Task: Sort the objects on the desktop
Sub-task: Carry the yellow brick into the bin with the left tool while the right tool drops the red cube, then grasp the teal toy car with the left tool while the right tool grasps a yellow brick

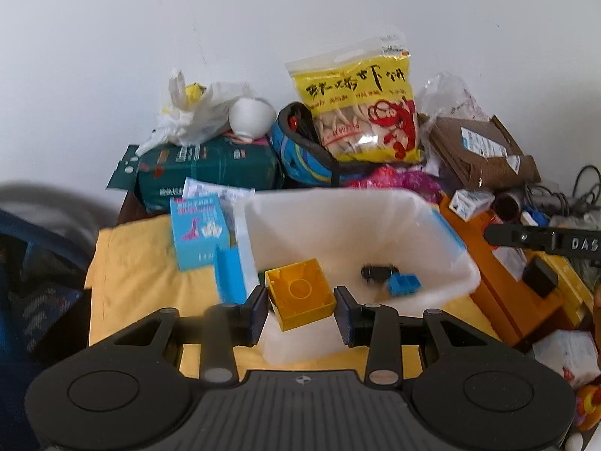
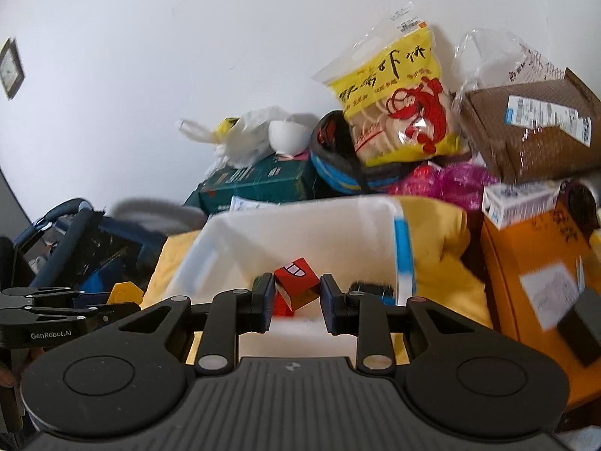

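A white plastic bin (image 1: pixel 443 248) stands on a yellow cloth; it also shows in the right wrist view (image 2: pixel 233 240). My left gripper (image 1: pixel 301 310) holds a hollow yellow block (image 1: pixel 300 293) between its pads over the bin's near wall. Inside the bin lie a blue block (image 1: pixel 403 283) and a small black object (image 1: pixel 377 272). My right gripper (image 2: pixel 295 300) holds a red block (image 2: pixel 296 287) with a white mouth print over the bin. The black object (image 2: pixel 370 289) lies to its right. The left gripper and its yellow block (image 2: pixel 124 293) show at the left of the right wrist view.
Behind the bin are a yellow snack bag (image 1: pixel 360 112), a green box (image 1: pixel 210 169), a white plastic bag (image 1: pixel 195 112), a brown parcel (image 1: pixel 480 150) and pink tinsel (image 1: pixel 398 178). A blue carton (image 1: pixel 199 233) lies left of the bin. An orange box (image 2: pixel 541 274) stands to the right.
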Action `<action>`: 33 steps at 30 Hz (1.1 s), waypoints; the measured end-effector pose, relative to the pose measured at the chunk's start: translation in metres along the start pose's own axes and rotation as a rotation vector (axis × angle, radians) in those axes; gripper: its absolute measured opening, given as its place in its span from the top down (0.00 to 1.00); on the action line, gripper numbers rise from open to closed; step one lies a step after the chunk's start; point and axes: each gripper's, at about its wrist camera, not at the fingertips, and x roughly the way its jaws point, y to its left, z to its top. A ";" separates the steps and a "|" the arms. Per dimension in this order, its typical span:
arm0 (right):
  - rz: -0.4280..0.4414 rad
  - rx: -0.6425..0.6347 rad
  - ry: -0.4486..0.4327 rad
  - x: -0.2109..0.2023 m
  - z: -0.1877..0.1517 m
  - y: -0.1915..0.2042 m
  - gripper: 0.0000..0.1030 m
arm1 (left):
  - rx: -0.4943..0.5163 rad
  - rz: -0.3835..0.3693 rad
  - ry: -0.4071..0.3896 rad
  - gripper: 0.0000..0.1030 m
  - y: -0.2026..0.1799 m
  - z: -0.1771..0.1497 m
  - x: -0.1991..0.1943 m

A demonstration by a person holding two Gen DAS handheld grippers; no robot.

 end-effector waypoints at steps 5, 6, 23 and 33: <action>-0.025 -0.024 0.031 0.016 0.016 0.004 0.71 | 0.017 -0.012 0.015 0.59 -0.004 0.020 0.013; -0.027 -0.026 0.036 0.019 0.018 0.005 0.71 | 0.019 -0.010 0.018 0.59 -0.005 0.023 0.016; -0.044 -0.101 0.061 0.032 -0.001 0.013 0.43 | 0.060 0.018 0.016 0.53 0.005 -0.008 0.026; 0.036 -0.317 0.310 0.058 -0.149 0.042 0.59 | -0.026 0.023 0.179 0.53 0.023 -0.145 0.024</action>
